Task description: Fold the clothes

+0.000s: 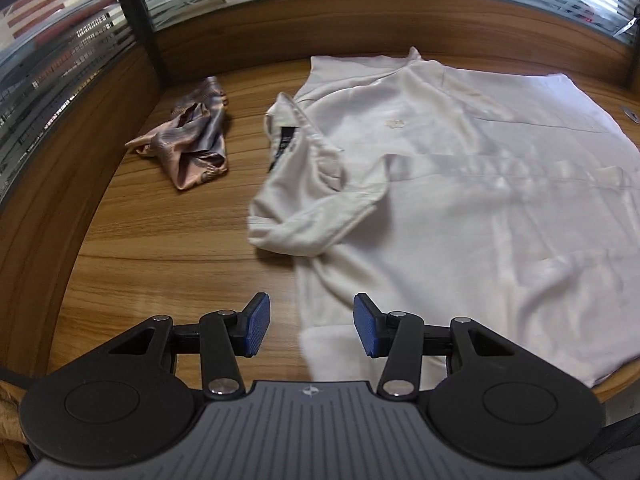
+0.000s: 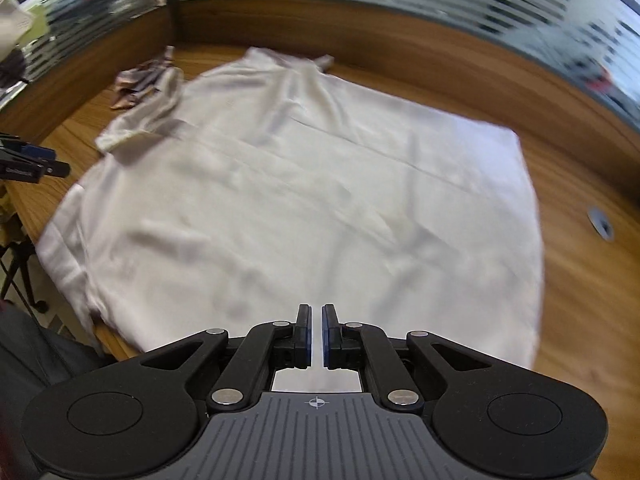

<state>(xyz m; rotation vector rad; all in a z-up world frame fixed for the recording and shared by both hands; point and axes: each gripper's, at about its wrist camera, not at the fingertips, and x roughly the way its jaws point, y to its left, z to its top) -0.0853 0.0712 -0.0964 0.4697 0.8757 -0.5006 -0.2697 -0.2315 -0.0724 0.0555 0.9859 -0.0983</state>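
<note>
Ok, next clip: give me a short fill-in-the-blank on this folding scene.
1. The white polo shirt lies spread on a ______ table.
2. The left gripper has its jaws ______.
3. The right gripper has its jaws nearly ______, gripping nothing.
4. The crumpled patterned satin cloth lies beside the shirt's ______ end.

Missing: wooden; open; shut; collar

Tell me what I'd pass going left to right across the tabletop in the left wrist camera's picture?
Bare wooden table → crumpled pink-and-grey patterned cloth → folded-over sleeve of the white shirt → flat body of the white shirt. Nearest the camera, the left gripper hangs open above the shirt's near edge.
</note>
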